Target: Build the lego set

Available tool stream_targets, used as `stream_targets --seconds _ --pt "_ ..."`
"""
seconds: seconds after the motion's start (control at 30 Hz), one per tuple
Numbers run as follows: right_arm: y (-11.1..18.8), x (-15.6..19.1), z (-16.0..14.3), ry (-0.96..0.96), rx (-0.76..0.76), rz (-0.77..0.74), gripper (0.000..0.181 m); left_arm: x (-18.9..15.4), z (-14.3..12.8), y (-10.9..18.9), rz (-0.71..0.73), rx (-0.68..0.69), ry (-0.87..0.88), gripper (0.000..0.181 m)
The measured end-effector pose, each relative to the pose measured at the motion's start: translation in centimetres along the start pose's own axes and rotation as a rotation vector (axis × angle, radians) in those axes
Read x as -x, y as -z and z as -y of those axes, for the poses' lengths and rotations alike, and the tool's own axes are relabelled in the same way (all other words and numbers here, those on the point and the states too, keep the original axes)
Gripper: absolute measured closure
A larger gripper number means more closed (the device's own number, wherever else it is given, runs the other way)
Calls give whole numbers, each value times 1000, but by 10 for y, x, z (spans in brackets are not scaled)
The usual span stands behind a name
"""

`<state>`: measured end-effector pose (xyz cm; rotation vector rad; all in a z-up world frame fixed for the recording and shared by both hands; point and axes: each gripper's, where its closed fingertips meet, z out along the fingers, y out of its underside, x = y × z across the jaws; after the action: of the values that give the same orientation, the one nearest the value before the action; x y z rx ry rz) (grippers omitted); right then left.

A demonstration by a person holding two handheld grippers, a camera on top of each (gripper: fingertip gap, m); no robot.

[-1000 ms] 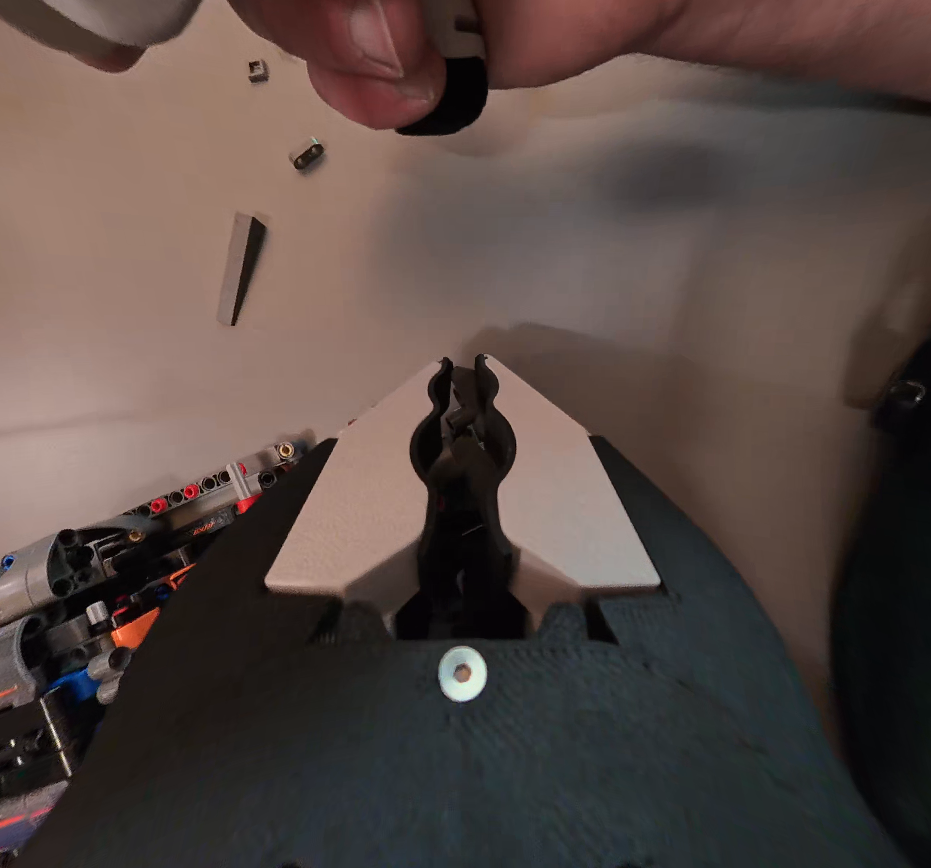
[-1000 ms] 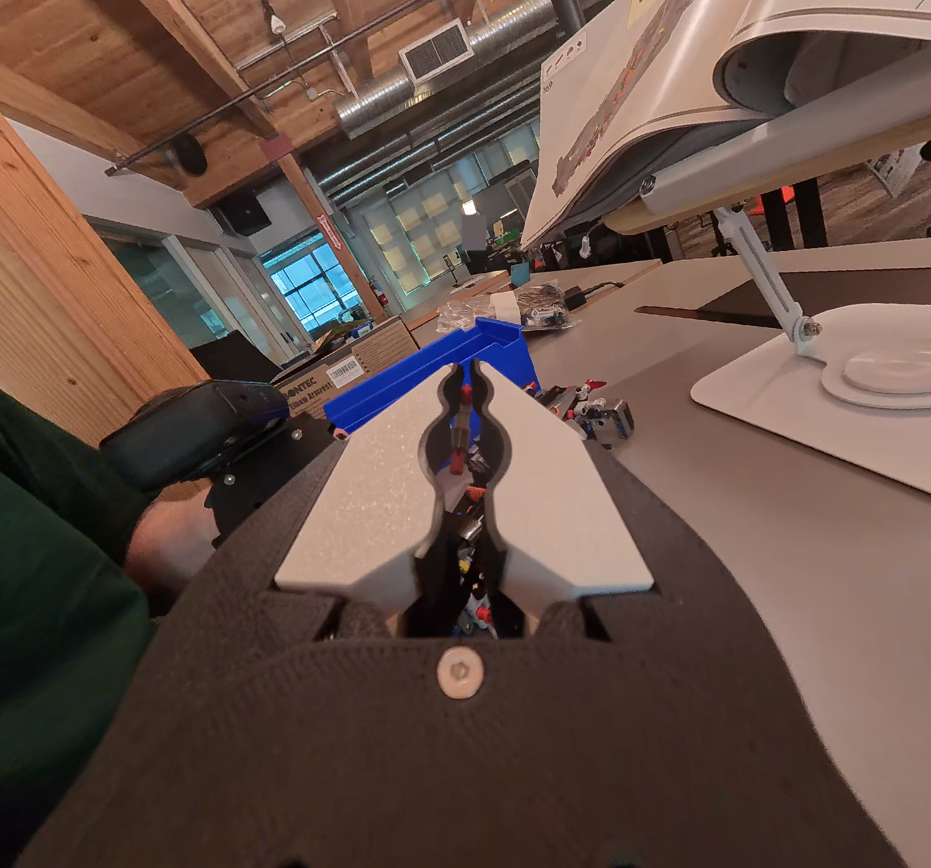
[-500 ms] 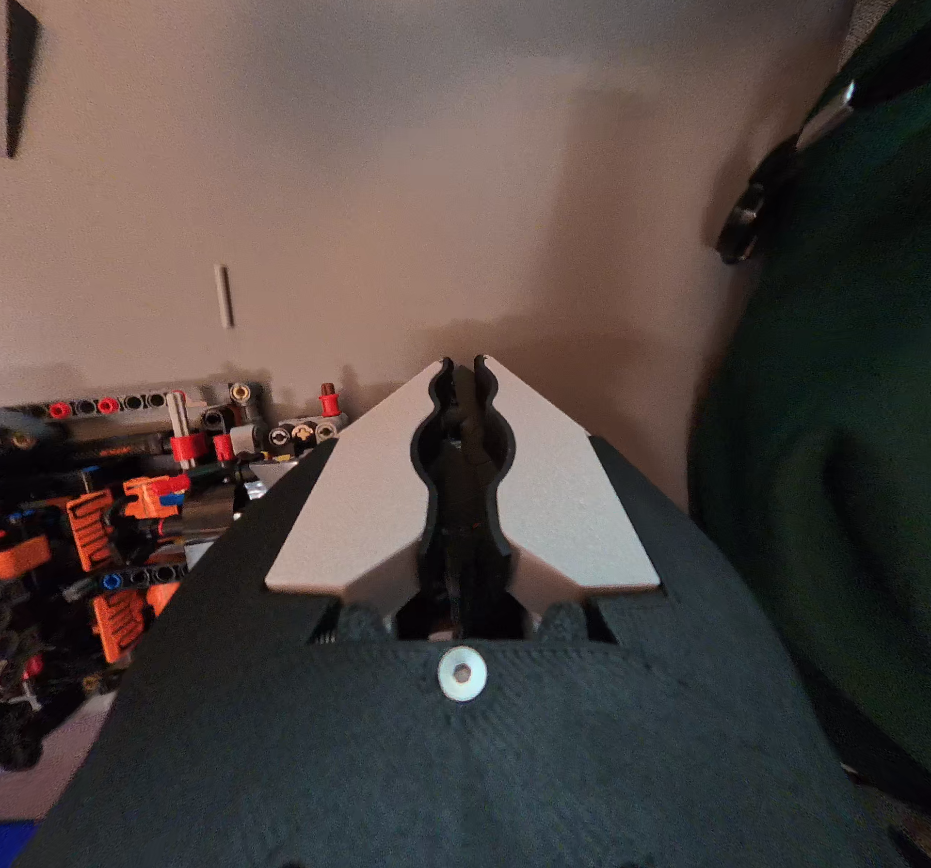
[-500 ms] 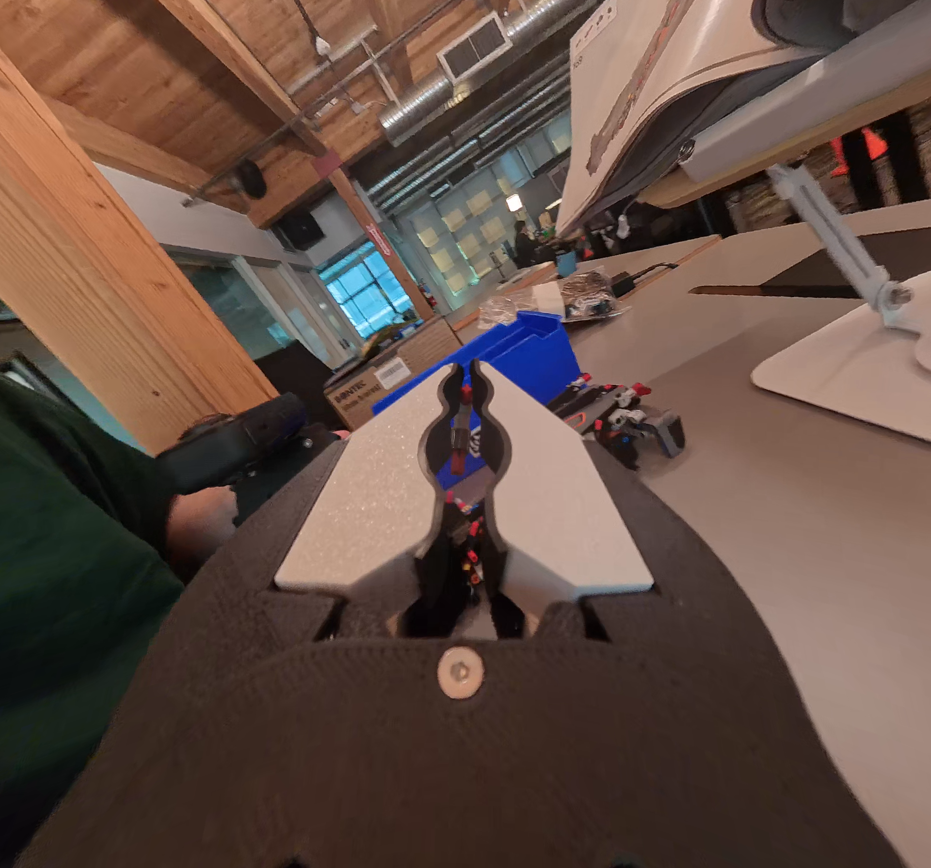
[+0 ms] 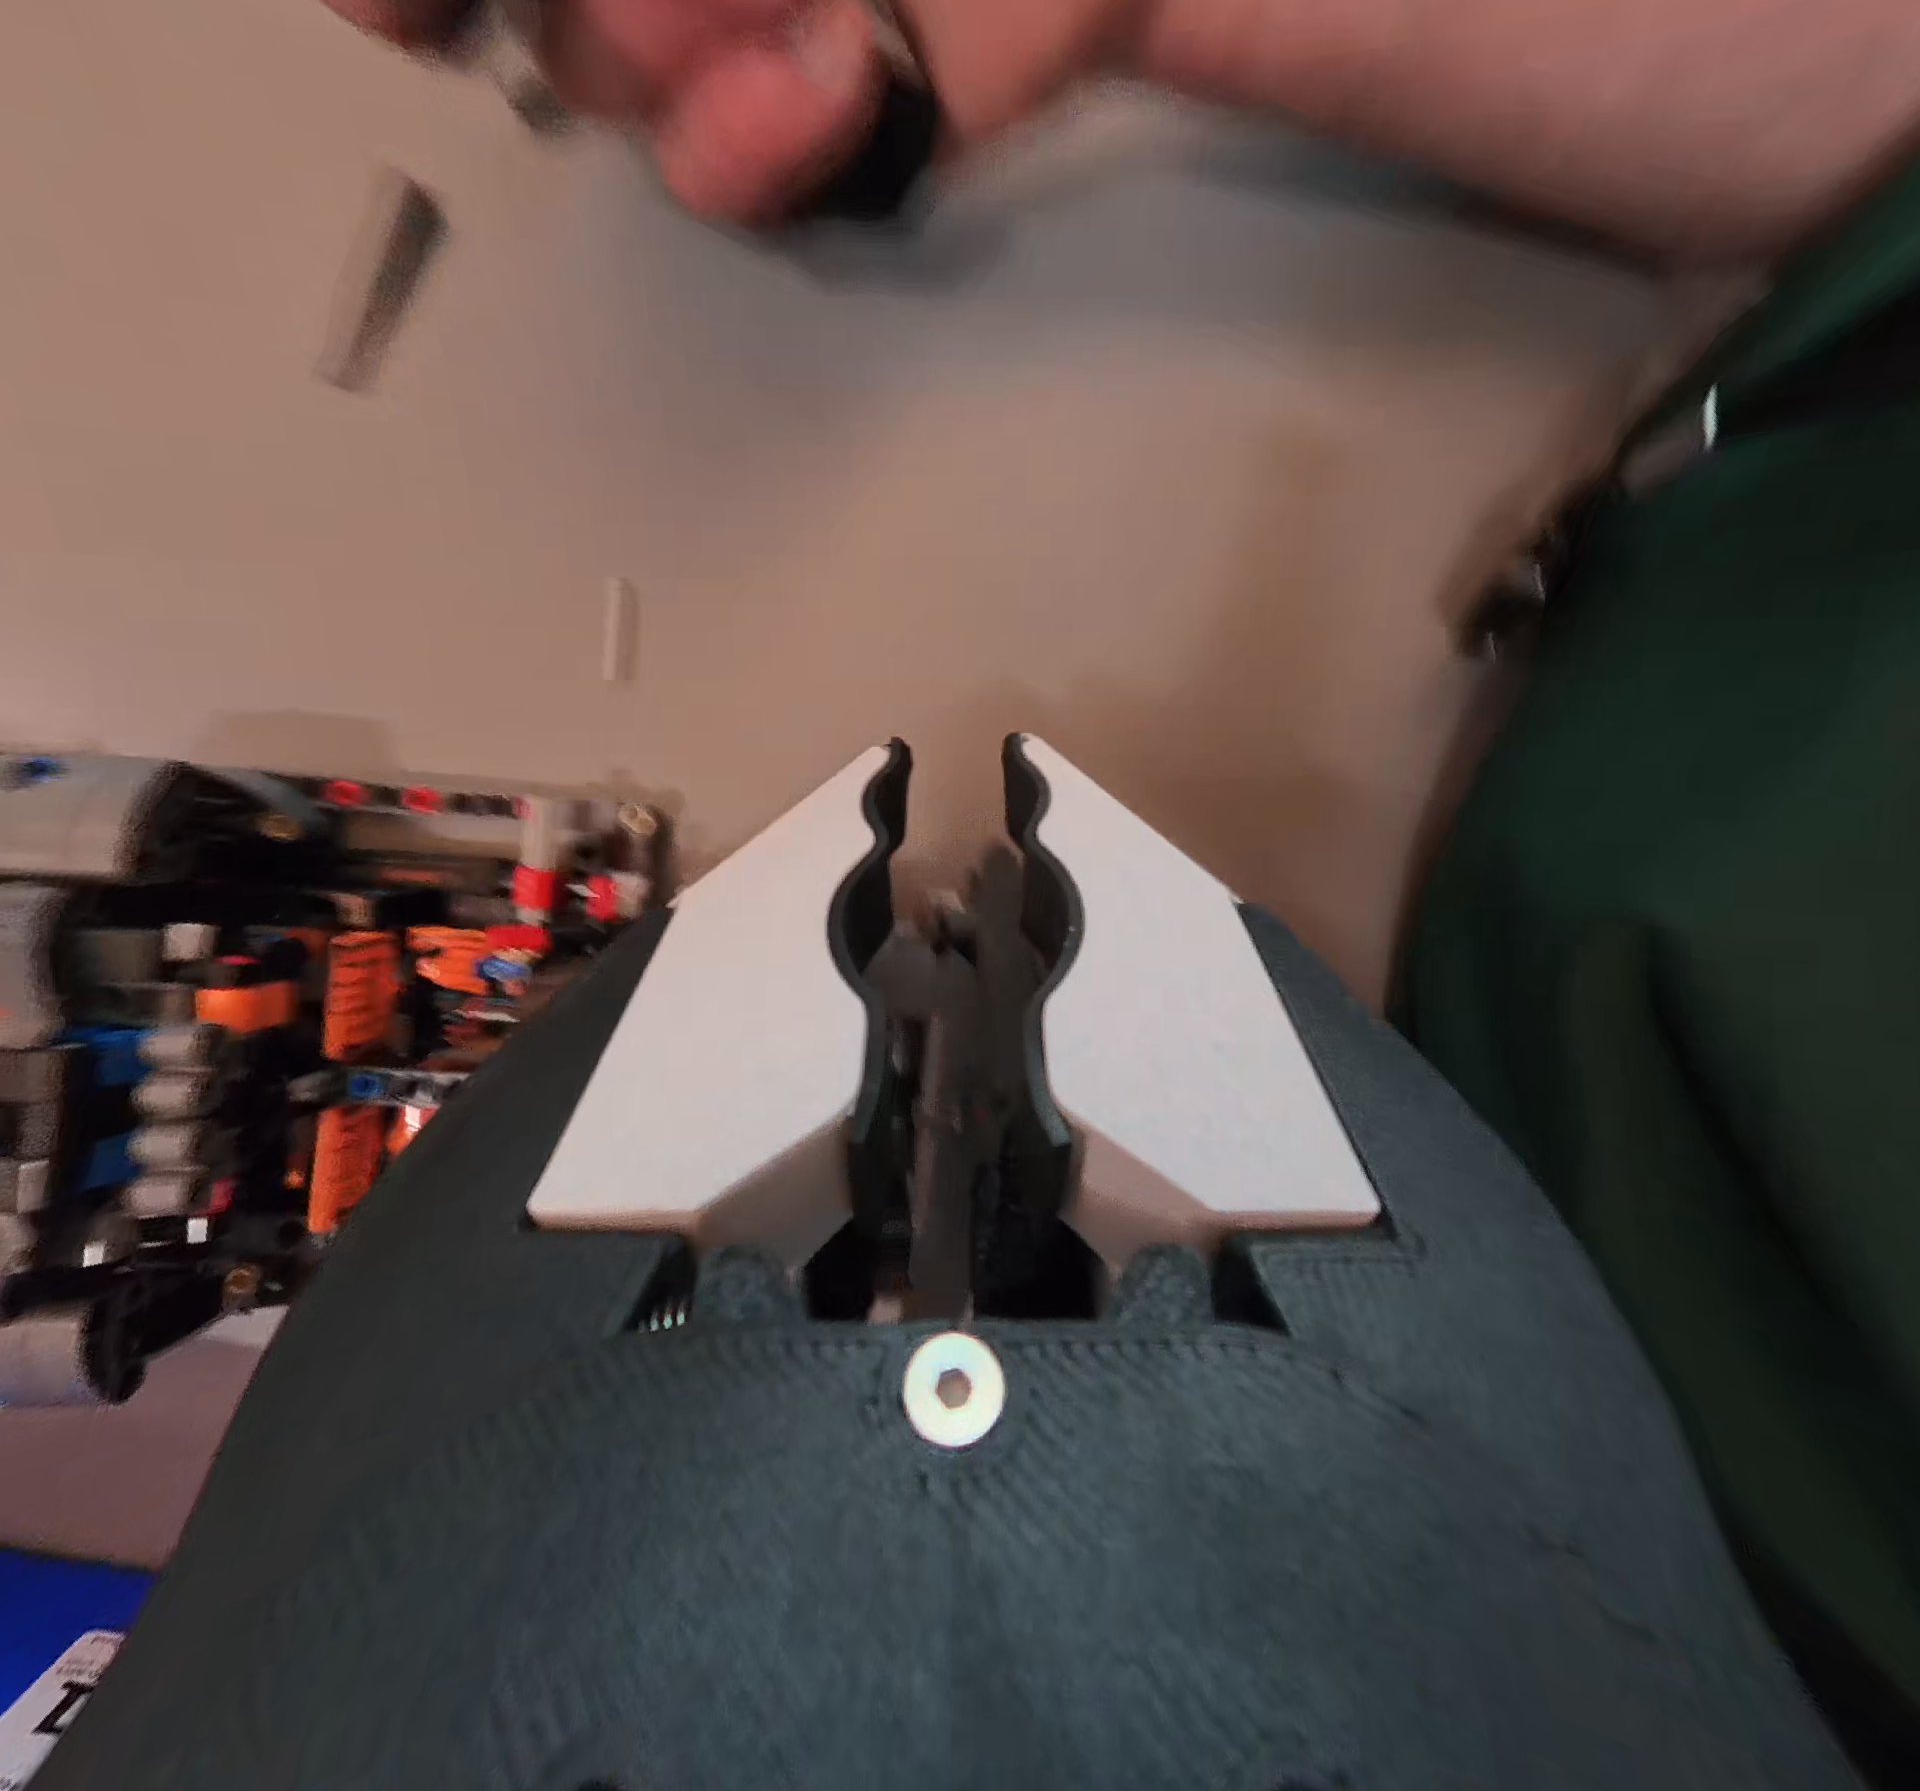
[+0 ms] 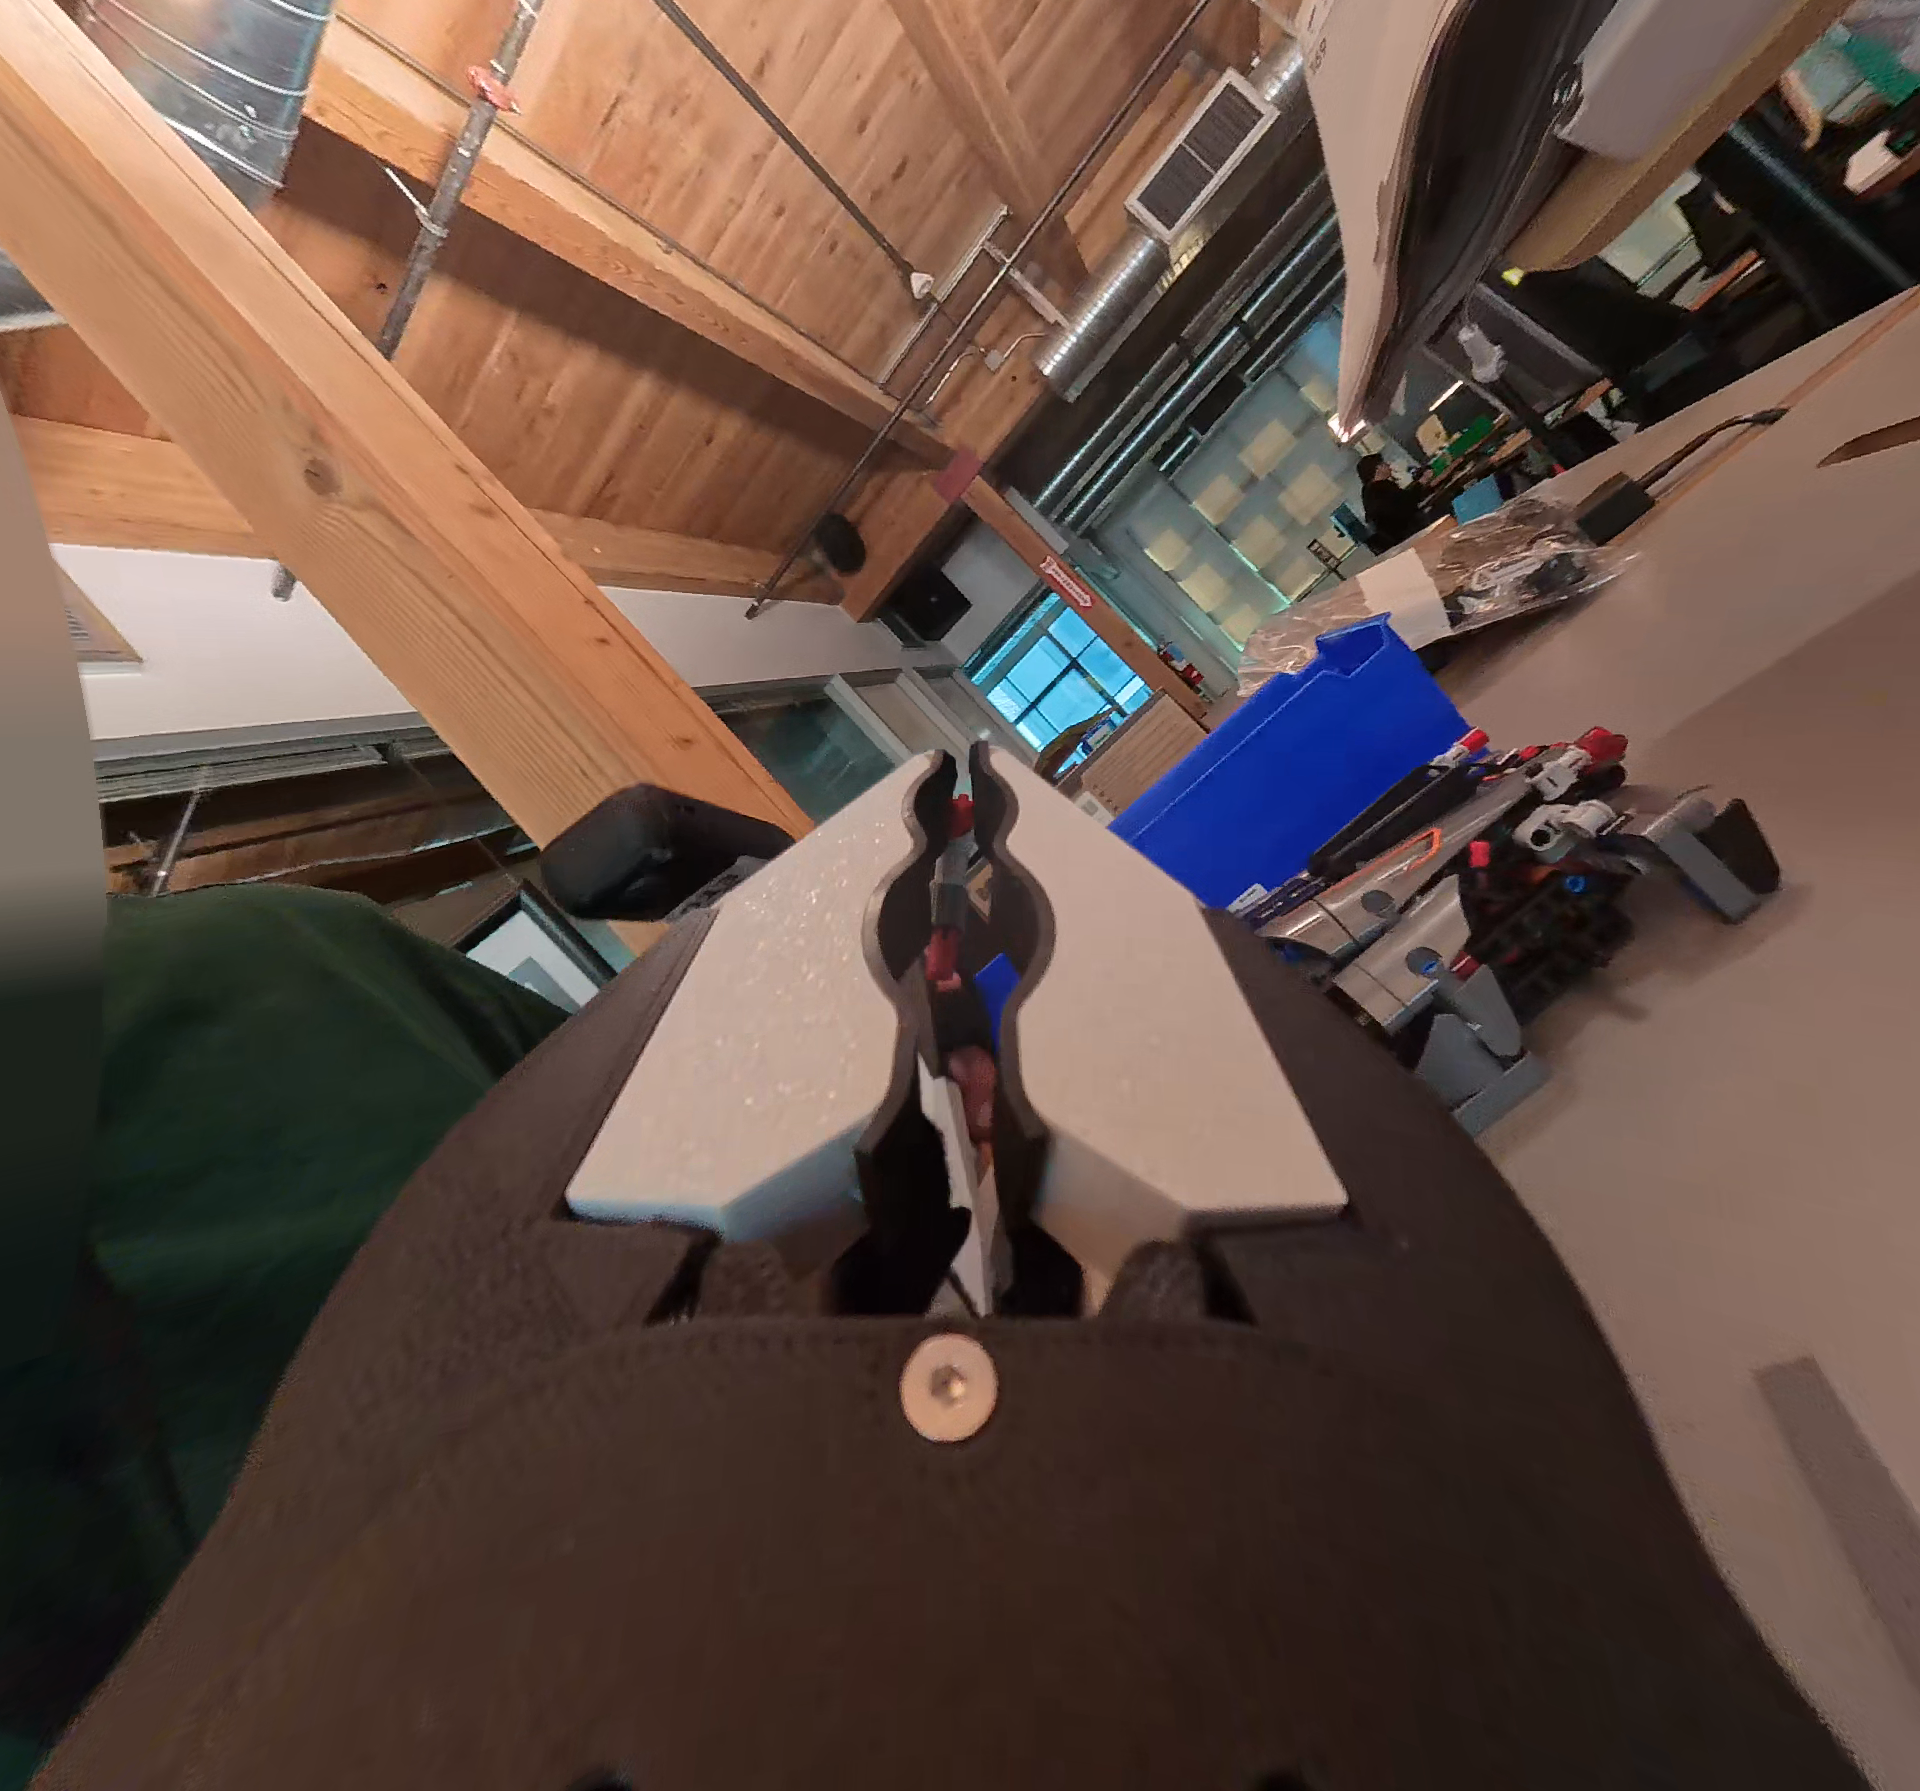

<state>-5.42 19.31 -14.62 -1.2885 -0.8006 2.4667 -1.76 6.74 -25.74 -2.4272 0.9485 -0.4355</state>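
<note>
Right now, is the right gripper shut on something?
Yes. The right gripper is shut on a thin piece, grey with red ends, its jaws almost meeting at the tips.

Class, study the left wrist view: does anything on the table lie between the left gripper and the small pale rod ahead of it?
Nothing visible does: only bare table separates the left gripper from the pale rod.

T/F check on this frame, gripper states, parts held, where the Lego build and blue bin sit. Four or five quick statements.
1. The left gripper has its jaws parted at the tips. True.
2. The right gripper is empty. False: it is shut on a thin red and grey Lego pin piece.
3. The blue plastic bin sits behind the partly built grey, black and orange Lego model. True.
4. The small light grey axle rod stands upright in the model. False: it lies alone on the beige table.
</note>
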Motion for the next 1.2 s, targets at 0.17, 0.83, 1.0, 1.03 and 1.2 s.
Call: stream_targets --seconds 0.17,0.83,1.0,1.03,1.2 --pt "-9 12 -15 -7 66 95 180 36 55 19 80 -339 259 163" --pt "-23 70 -67 186 327 330 179 10 99 42 -59 -812 364 181" --pt "-22 63 -66 179 332 298 179 10 97 42 -42 -818 356 181" --pt "-22 61 -64 162 324 294 179 11 96 43 -46 -819 360 181" --pt "-22 50 -56 68 261 272 179 21 94 40 -35 -809 411 179"
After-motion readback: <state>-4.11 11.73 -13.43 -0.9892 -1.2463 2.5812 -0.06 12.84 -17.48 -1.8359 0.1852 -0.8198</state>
